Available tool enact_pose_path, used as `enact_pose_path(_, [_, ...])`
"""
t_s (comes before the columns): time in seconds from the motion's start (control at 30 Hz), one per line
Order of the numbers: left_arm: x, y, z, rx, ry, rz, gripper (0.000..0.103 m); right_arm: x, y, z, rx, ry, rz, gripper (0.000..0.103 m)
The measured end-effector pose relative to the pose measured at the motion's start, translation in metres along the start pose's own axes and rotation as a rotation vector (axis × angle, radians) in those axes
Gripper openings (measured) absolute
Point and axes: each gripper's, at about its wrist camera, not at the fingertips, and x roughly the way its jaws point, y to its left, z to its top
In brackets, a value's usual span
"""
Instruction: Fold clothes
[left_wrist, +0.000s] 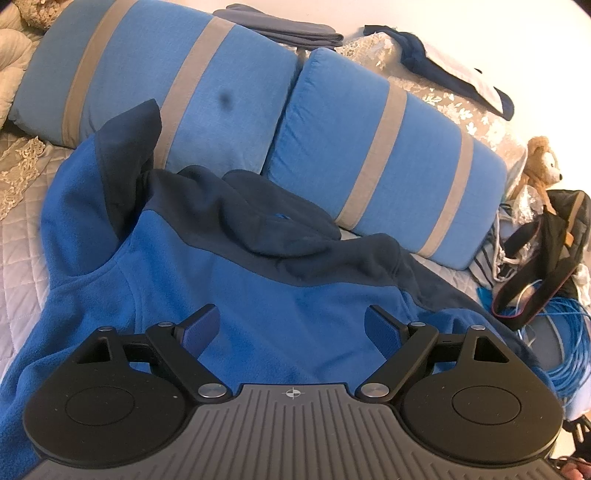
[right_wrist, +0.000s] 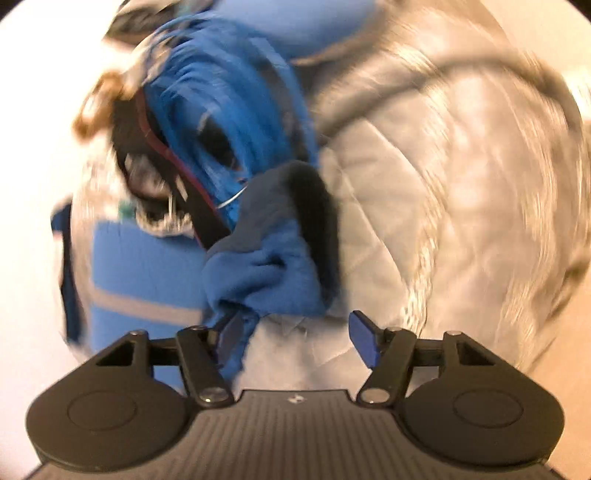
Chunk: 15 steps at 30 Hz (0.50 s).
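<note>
Nearest in the left wrist view, the left gripper (left_wrist: 291, 325) hangs with its jaws spread wide over the body of the blue fleece jacket (left_wrist: 258, 295), gripping nothing. The jacket lies face down on the quilted bedspread (left_wrist: 22, 229), navy hood (left_wrist: 266, 221) toward the striped pillows (left_wrist: 369, 147), one sleeve (left_wrist: 122, 147) thrown up against the left pillow.

In the blurred right wrist view, the right gripper (right_wrist: 295, 332) is released as well; the jacket's other sleeve end (right_wrist: 269, 258) lies bunched just ahead, a strip of blue fabric brushing its left finger (right_wrist: 231, 332) but not pinched.

The step in hand looks like laying the sleeves in before folding the body. The next move probably calls for gripping this bunched sleeve and drawing it flat across the back.

Farther off, a black bag (left_wrist: 554, 251) sits open beside a coil of blue cable (left_wrist: 565, 332); its contents cannot be made out. A folded grey garment (left_wrist: 288, 26) rests beyond the pillows.
</note>
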Motion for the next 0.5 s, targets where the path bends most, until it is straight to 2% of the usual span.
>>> enact_pose_path(0.2, [0.001, -0.003, -0.001, 0.016, 0.006, 0.006, 0.086, 0.011, -0.032, -0.02, 0.328, -0.14, 0.166, 0.058])
enact_pose_path(0.3, [0.001, -0.004, -0.001, 0.022, 0.004, 0.008, 0.086, 0.017, -0.044, -0.03, 0.446, -0.193, 0.212, 0.043])
enact_pose_path(0.37, [0.0, -0.003, -0.002, 0.021, 0.004, 0.009, 0.086, 0.019, -0.049, -0.033, 0.488, -0.211, 0.228, 0.031])
enact_pose_path(0.5, [0.001, -0.004, -0.002, 0.018, 0.004, 0.013, 0.086, 0.022, -0.045, -0.034, 0.484, -0.235, 0.227, 0.025])
